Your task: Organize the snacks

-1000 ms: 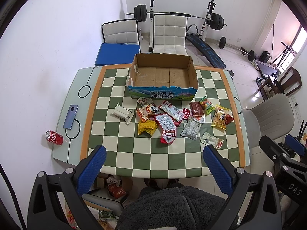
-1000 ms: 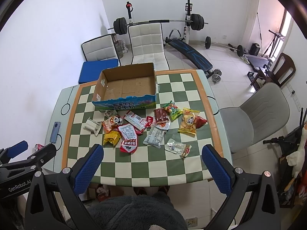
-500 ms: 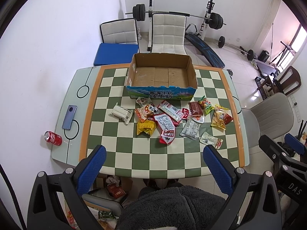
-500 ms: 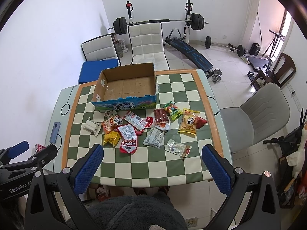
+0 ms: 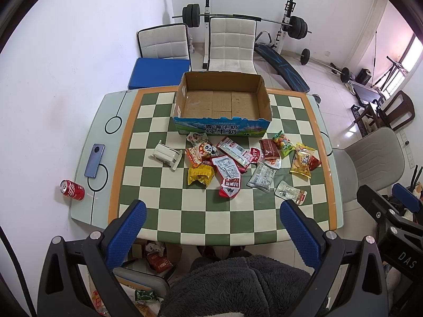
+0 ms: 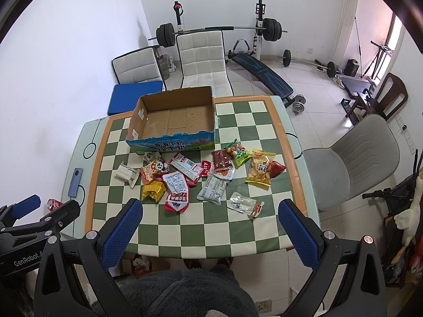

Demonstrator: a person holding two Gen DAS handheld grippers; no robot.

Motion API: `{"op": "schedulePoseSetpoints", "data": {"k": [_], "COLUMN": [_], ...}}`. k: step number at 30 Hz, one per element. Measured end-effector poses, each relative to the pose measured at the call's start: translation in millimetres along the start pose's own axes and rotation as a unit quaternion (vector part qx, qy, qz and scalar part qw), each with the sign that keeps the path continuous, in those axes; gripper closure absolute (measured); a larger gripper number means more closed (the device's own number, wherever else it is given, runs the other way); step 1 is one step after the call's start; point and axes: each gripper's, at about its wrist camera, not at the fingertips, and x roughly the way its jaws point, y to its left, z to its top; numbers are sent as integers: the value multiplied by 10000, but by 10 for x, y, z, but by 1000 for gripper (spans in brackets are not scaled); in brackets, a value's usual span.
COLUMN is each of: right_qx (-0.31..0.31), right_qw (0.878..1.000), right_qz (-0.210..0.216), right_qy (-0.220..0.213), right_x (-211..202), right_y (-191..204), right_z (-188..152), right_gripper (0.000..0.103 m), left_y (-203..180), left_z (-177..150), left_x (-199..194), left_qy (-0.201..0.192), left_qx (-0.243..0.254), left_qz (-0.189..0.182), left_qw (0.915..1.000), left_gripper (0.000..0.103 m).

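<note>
An open, empty cardboard box [image 5: 222,103] [image 6: 174,117] stands at the far side of the checkered table [image 5: 185,211] [image 6: 201,227]. Several snack packets lie in a loose pile in front of it: a red packet [image 5: 230,177] [image 6: 177,192], a yellow packet [image 5: 199,174] [image 6: 153,191], a chips bag [image 5: 302,162] [image 6: 260,170], a clear packet [image 5: 289,191] [image 6: 244,203]. My left gripper [image 5: 211,227] and right gripper [image 6: 211,224] are both open and empty, held high above the table's near edge.
A white plastic holder [image 5: 166,155] lies left of the pile. A phone [image 5: 94,160] and a red cola can [image 5: 72,190] sit at the table's left edge. Chairs stand behind the table and one grey chair [image 6: 351,158] to the right. Weights fill the back.
Both views have shifted very slightly; the table and snacks sit almost the same. Nothing on the table has moved.
</note>
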Motion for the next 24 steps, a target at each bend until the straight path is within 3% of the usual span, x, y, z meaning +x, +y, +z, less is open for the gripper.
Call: {"op": "schedulePoseSetpoints", "data": {"k": [17, 21, 24], "right_qx": [49, 124, 267], "right_qw": [10000, 9997, 9982], "right_qz": [39, 181, 232], "right_qy": [28, 97, 476], "right_x": [85, 371, 767], "right_y": [-1, -55, -172], "right_z": [20, 61, 90], "right_gripper": [0, 0, 0], "left_y": [-6, 33, 131], "left_z": [17, 47, 115], "left_x": [76, 429, 834], "left_qy": [-101, -157, 224], "left_qx": [-25, 19, -94], "left_qz": [-70, 151, 144], "left_qw": [9999, 9998, 9996], "left_gripper": [0, 0, 0]}}
